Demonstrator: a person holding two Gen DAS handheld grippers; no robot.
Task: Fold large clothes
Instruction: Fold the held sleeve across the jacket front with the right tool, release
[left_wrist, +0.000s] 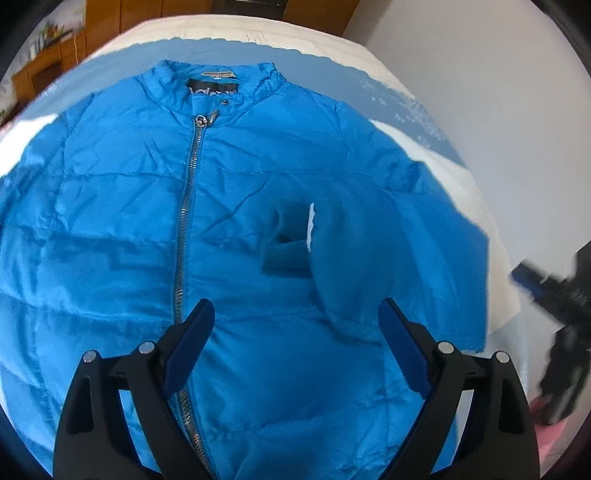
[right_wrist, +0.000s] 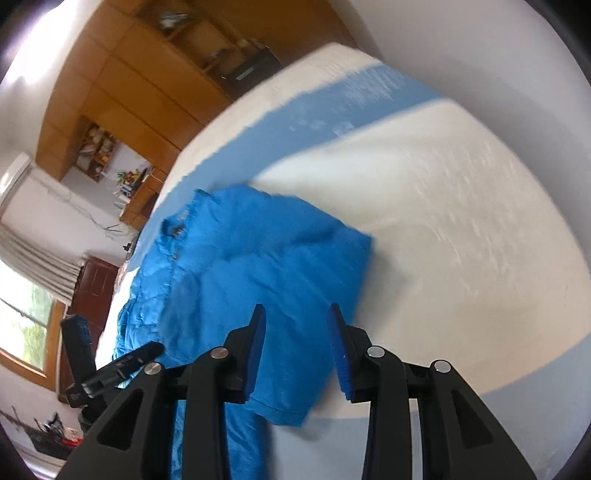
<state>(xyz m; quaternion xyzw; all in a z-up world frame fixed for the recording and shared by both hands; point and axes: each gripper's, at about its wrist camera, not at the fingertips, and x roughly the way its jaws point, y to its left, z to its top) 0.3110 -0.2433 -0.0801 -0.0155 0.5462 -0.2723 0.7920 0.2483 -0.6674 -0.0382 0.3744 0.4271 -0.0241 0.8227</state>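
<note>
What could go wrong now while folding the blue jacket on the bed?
1. The right sleeve is folded over the jacket front but lies loose and puffy; it may slide back when the body is lifted.
2. The open left gripper is over the metal zipper; a finger could snag its teeth.
3. The open right gripper holds nothing, so that side's edge lies free and the slippery fabric may shift on the bed cover.

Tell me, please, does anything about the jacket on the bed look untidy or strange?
Nothing looks damaged. The blue jacket lies zipped and face up on the bed, and one sleeve is already folded across the chest, its dark cuff near the zipper. The fabric is only wrinkled.
</note>
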